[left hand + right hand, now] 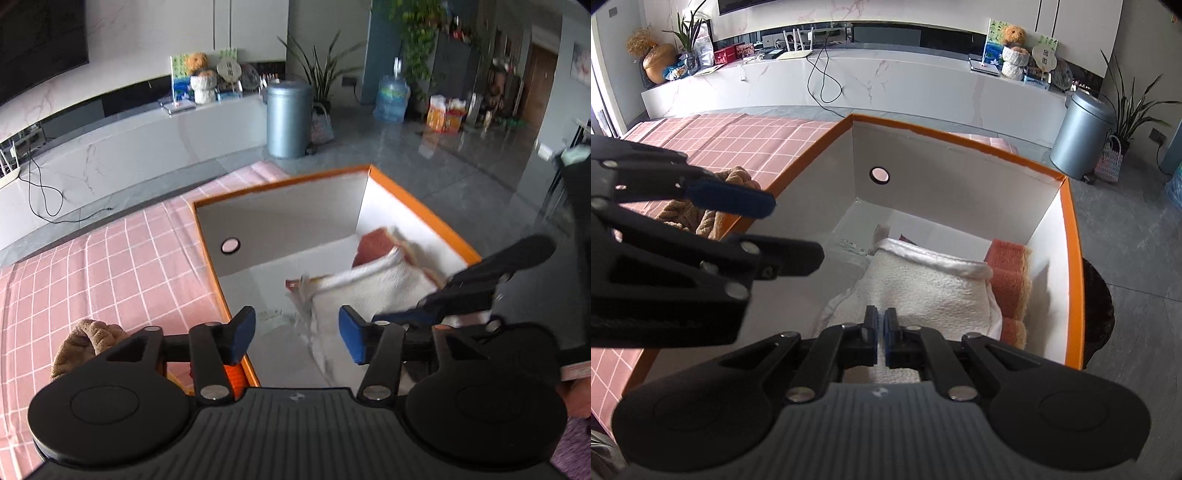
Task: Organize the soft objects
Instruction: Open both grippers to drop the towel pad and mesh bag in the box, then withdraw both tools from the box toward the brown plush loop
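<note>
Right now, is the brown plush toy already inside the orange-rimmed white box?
No, the brown plush toy lies on the pink checked cloth outside the orange-rimmed white box.

Both views are lit by soft daylight, moderately bright. Pale window glare is reflected on the glossy floor [461, 155] in the left view. Straight edges are bowed by strong fisheye distortion, and the corners are vignetted black. The white towel [369, 288] is smeared by motion blur there. The box [1075, 258] interior is softly shaded.
</note>
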Motion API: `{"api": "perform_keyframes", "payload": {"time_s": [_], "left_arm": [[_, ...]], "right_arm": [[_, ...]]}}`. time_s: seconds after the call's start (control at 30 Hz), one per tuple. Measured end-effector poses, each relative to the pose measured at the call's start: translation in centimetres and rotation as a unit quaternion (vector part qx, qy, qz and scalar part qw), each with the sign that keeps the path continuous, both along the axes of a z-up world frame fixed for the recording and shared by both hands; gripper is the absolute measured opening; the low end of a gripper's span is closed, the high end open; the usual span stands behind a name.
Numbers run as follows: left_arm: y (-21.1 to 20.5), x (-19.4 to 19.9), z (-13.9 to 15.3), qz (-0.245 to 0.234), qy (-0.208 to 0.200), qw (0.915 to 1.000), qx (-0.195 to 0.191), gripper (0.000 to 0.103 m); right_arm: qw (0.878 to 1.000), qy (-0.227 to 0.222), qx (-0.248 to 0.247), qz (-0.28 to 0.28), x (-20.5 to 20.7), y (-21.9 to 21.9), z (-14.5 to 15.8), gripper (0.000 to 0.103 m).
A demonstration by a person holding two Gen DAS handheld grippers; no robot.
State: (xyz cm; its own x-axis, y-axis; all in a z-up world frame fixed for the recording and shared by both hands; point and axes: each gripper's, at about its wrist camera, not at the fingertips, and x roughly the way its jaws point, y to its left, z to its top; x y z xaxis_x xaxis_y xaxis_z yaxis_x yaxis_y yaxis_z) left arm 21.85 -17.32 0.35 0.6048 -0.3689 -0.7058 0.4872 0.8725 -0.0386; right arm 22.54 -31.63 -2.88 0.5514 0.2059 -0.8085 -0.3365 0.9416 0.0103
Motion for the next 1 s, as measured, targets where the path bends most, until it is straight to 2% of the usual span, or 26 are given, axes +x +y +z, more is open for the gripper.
{"api": "perform_keyframes", "payload": {"time_s": [0.13,0.3,0.43,0.57,0.67,0.87,0.93,1.0], "left_arm": [[1.0,-0.4,0.7,0.012,-0.007,0.9996,-0.026,0.064],[1.6,-0.5,0.9,0.030,-0.009,0.9990,-0.032,0.064],[2.3,-1.0,0.9,0.039,-0.010,0.9985,-0.037,0.064],[3.0,-1.5,0.8,0.048,-0.009,0.9980,-0.041,0.064],[3.4,-2.0,1.0,0.052,-0.010,0.9976,-0.045,0.064],[4.8,-3.7,1.8,0.061,-0.024,0.9952,-0.073,0.064],[5.3,-4.5,2.1,0.063,-0.032,0.9942,-0.081,0.064],[6.0,-5.3,2.5,0.066,-0.039,0.9929,-0.091,0.064]], "right_arm": [[1.000,0.013,-0.009,0.003,0.0,0.7,-0.4,0.000],[0.998,0.055,-0.037,-0.001,0.5,1.7,-1.8,0.000],[0.998,0.049,-0.051,0.002,0.2,2.3,-1.8,0.003],[0.997,0.034,-0.074,-0.003,-0.7,2.7,-1.0,0.032],[0.995,0.009,-0.098,0.000,-2.0,2.9,0.2,0.035],[0.992,-0.043,-0.121,0.000,-5.1,2.7,2.8,0.048],[0.991,-0.063,-0.116,-0.006,-6.3,2.8,3.7,0.049],[0.992,-0.081,-0.099,-0.015,-7.3,3.0,4.5,0.055]]}}
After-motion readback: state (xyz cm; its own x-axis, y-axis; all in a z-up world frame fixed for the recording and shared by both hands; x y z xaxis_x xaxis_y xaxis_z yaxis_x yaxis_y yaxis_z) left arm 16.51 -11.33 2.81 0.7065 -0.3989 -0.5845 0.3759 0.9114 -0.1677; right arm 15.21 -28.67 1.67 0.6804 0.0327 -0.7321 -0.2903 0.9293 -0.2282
